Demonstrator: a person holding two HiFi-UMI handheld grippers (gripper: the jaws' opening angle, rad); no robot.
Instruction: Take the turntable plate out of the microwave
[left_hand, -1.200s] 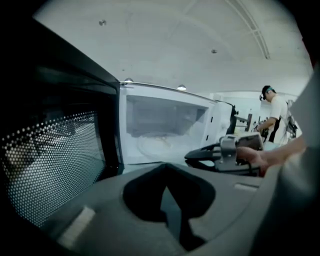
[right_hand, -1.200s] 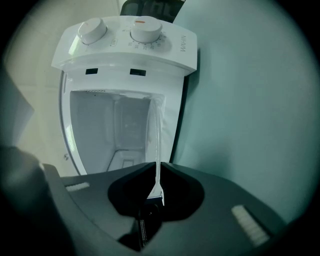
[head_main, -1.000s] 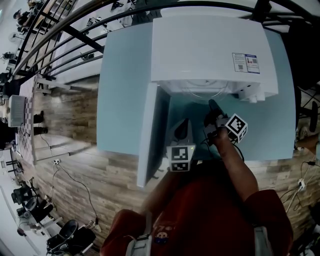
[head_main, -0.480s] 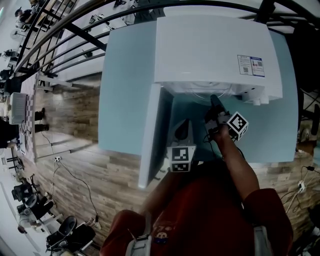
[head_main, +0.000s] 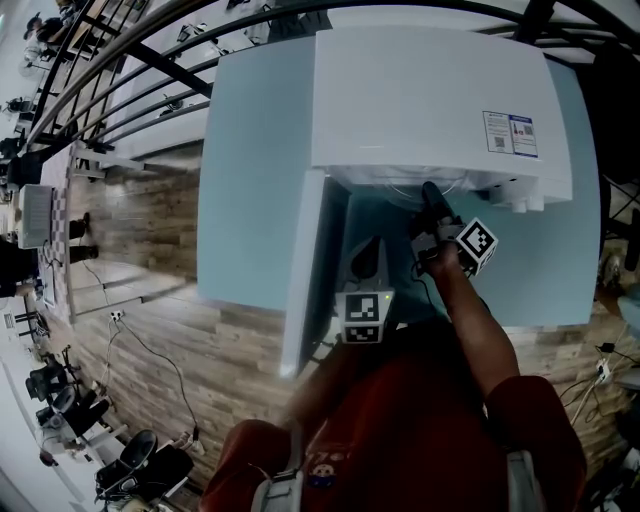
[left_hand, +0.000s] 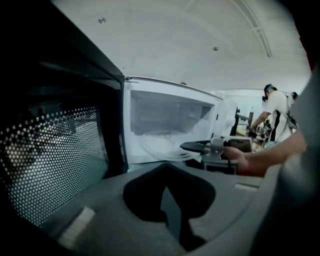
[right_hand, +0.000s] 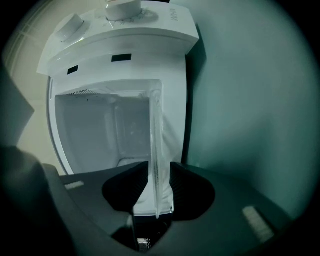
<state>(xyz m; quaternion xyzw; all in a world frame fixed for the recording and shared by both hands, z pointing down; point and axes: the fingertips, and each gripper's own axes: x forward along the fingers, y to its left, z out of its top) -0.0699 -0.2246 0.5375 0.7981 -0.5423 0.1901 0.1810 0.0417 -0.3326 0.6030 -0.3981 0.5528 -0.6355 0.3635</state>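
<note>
The clear glass turntable plate (right_hand: 156, 145) lies inside the white microwave (head_main: 430, 90). The right gripper (head_main: 428, 192), jaws just opened and spread, straddles its near rim, probably to seat deeper. The left gripper (left_hand: 166, 167), pressed together and empty, sits clear beside the open perforated door (left_hand: 55, 160) at left.

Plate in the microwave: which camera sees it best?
The right gripper view: the plate is seen edge-on, close up. The left gripper view shows it pale inside the microwave; the head view shows only a rim sliver.
</note>
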